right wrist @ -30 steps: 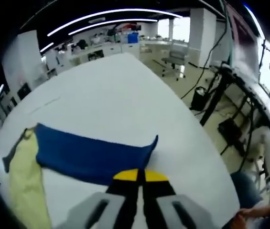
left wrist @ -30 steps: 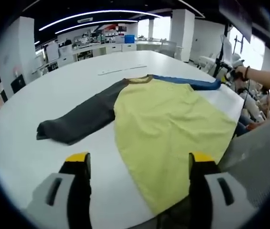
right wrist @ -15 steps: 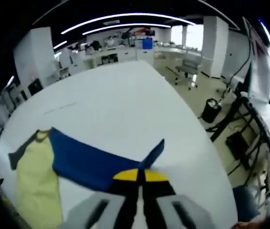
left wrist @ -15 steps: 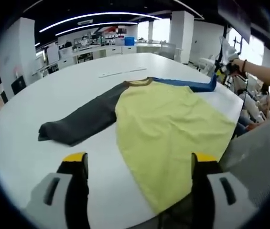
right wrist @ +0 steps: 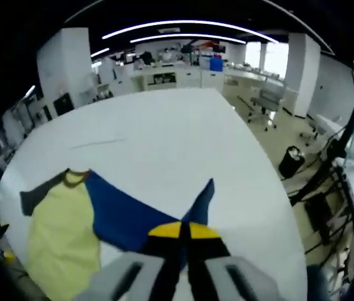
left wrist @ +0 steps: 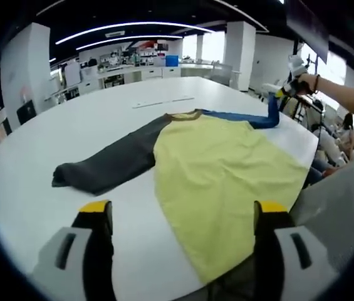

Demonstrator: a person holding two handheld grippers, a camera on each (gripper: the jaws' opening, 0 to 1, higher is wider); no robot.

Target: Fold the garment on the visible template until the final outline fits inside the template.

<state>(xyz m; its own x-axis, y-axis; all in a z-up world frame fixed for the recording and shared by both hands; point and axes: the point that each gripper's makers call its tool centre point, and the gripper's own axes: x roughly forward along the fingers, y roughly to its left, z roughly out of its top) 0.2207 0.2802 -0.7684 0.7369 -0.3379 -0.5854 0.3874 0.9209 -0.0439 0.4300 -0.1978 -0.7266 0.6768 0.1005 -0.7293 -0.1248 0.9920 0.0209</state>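
Observation:
A long-sleeved shirt lies on the white table (left wrist: 51, 119): yellow body (left wrist: 220, 169), dark grey sleeve (left wrist: 111, 164) stretched to the left, blue sleeve (left wrist: 252, 116) at the far right. My left gripper (left wrist: 183, 219) hovers open near the shirt's hem, with nothing between its yellow-tipped fingers. My right gripper (right wrist: 185, 233) is shut on the cuff end of the blue sleeve (right wrist: 133, 210) and holds it lifted off the table. In the left gripper view that right gripper (left wrist: 283, 89) sits in a person's hand above the raised cuff.
A thin pale strip (left wrist: 163, 101) lies on the table beyond the collar. The table edge runs close on the right, with chairs, stands and cables (right wrist: 327, 188) on the floor past it. Office desks and shelves (left wrist: 126, 63) fill the background.
The right gripper has raised the blue sleeve's cuff off the table and carried it inward toward the shirt body. The left gripper stays open in about the same place.

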